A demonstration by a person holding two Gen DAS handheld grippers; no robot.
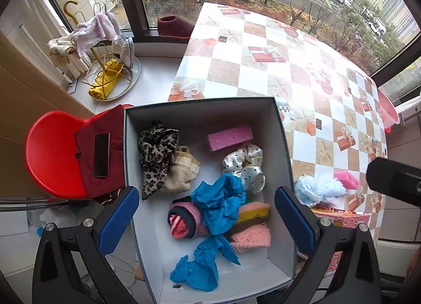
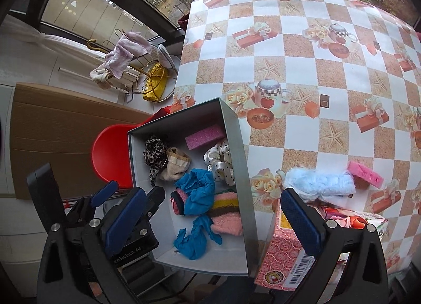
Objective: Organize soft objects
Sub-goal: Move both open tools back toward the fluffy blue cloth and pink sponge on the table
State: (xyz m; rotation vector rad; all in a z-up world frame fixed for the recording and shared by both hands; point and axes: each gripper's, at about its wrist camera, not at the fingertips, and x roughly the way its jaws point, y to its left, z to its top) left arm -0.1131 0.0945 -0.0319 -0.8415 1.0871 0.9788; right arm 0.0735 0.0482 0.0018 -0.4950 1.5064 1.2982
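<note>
Two grippers hang above the grey box, and both stand wide apart with nothing between their blue pads. The left gripper looks almost straight down into the box; the right gripper straddles the box's right wall, one pad over the box and the other over the worktop.

Inside the box, nearest the left gripper, lies a crumpled blue cloth, draped over a rolled red-and-pink sock and a striped pink fuzzy sock. Toward the box's far wall sit a leopard-print scarf, a beige sock touching it, a white polka-dot scrunchie and a pink sponge.

Outside the box, just beside its right wall on the checked worktop, rests a fluffy light-blue piece, with a second pink sponge touching its far end. A red patterned tissue box stands near the box's right corner, under the right gripper. Left of the box is a red chair holding a dark red cushion with a phone on it.
</note>
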